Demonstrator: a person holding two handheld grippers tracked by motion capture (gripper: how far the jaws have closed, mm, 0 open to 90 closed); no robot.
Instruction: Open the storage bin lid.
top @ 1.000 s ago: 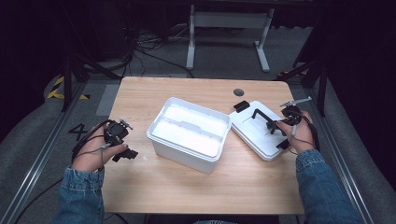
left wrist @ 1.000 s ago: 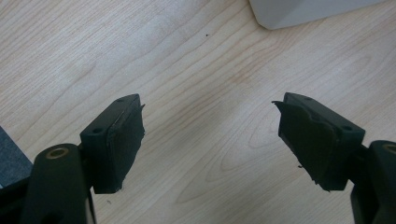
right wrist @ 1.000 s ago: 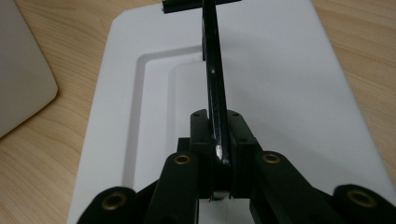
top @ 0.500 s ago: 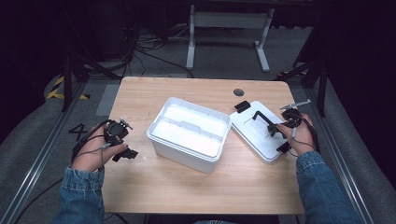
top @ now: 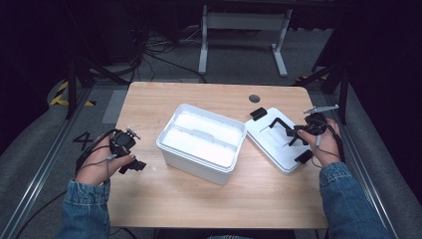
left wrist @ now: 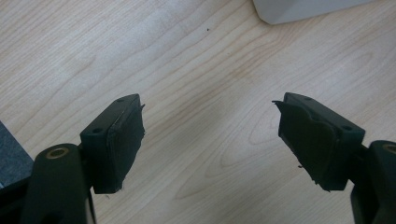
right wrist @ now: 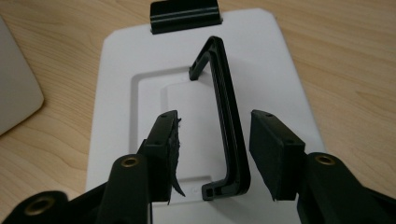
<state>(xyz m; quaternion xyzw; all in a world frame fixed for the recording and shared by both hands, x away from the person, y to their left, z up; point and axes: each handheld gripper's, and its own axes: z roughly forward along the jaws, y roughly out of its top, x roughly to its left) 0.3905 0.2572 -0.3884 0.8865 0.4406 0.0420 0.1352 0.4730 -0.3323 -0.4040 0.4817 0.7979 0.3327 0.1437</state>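
Right gripper (right wrist: 212,154), just opened, straddles the lid's black handle (right wrist: 226,126) untouching; left gripper (left wrist: 210,140) gapes over bare table (left wrist: 187,56).

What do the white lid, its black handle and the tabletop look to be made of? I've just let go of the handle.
The lid looks like moulded plastic: smooth, matte white, with rounded corners and a pressed-in recess. Its handle seems to be hard black plastic with a slight sheen and a moulded seam; it stands between the right gripper jaws, which have just been opening. The table shows pale wood grain, whether veneer or laminate I cannot tell.
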